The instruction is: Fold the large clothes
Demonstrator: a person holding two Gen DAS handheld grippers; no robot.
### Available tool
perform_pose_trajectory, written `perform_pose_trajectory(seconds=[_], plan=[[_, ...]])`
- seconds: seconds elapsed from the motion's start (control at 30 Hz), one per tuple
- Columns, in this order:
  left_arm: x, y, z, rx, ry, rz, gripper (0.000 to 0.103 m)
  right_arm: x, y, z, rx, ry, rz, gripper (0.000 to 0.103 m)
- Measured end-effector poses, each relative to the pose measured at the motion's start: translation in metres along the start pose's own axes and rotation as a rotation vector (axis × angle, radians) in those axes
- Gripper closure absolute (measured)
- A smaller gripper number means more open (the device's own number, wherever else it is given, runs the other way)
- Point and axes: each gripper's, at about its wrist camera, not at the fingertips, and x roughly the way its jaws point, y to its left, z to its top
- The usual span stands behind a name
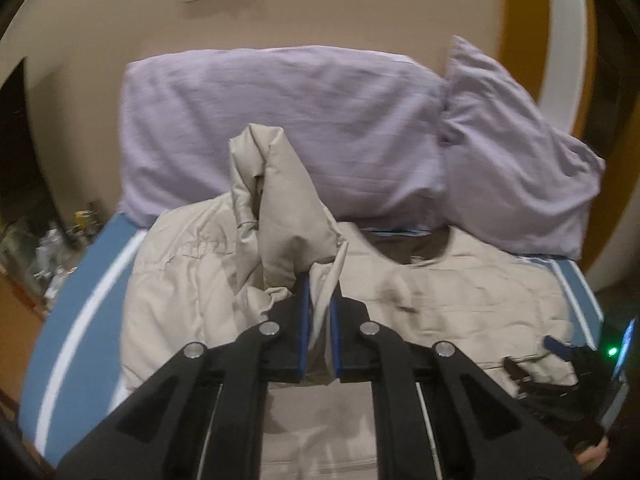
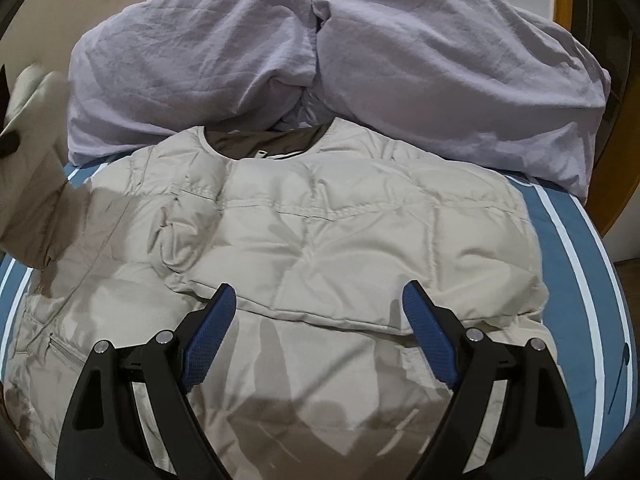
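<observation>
- Beige quilted puffer jacket [image 2: 320, 240] lies spread flat on the blue bedsheet with white stripes [image 2: 576, 264], its dark-lined collar toward the pillows.
- Two lilac crumpled pillows [image 2: 320, 48] lean side by side at the far end of the jacket, touching its collar edge.
- Left gripper [image 1: 320, 292] is clenched on a jacket sleeve [image 1: 276, 200], which it holds lifted above the jacket's body on its left side.
- Right gripper [image 2: 318, 300] hangs over the jacket's lower half with its jaws spread wide and nothing between the blue pads [image 2: 208, 344].
- On the jacket's right half a folded-over panel lies flat across the chest.
</observation>
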Motion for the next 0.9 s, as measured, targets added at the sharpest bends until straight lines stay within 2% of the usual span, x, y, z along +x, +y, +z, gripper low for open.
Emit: perform_pose_trajectory(seconds=[0.13, 0.3, 0.43, 0.53, 0.67, 0.73, 0.9], plan=[[0.017, -0.043, -0.001, 0.038, 0.028, -0.075, 0.095, -0.003, -0.007, -0.004, -0.009, -0.01, -0.014, 0.016], [0.041, -0.087, -0.012, 0.082, 0.081, -0.127, 0.095, -0.005, -0.017, -0.01, -0.008, -0.015, -0.029, 0.016], [0.057, -0.118, -0.024, 0.124, 0.128, -0.177, 0.101, -0.004, -0.028, -0.014, 0.014, -0.011, -0.035, 0.016], [0.057, -0.135, -0.028, 0.172, 0.128, -0.172, 0.1, -0.004, -0.035, -0.017, 0.026, -0.006, -0.039, 0.016], [0.051, -0.141, -0.028, 0.209, 0.112, -0.141, 0.094, -0.007, -0.041, -0.019, 0.04, -0.006, -0.036, 0.016], [0.048, -0.131, -0.025, 0.206, 0.101, -0.107, 0.079, -0.008, -0.043, -0.019, 0.047, -0.006, -0.031, 0.016], [0.052, -0.1, -0.019, 0.177, 0.103, -0.018, 0.073, -0.01, -0.042, -0.018, 0.054, -0.007, 0.009, 0.016]])
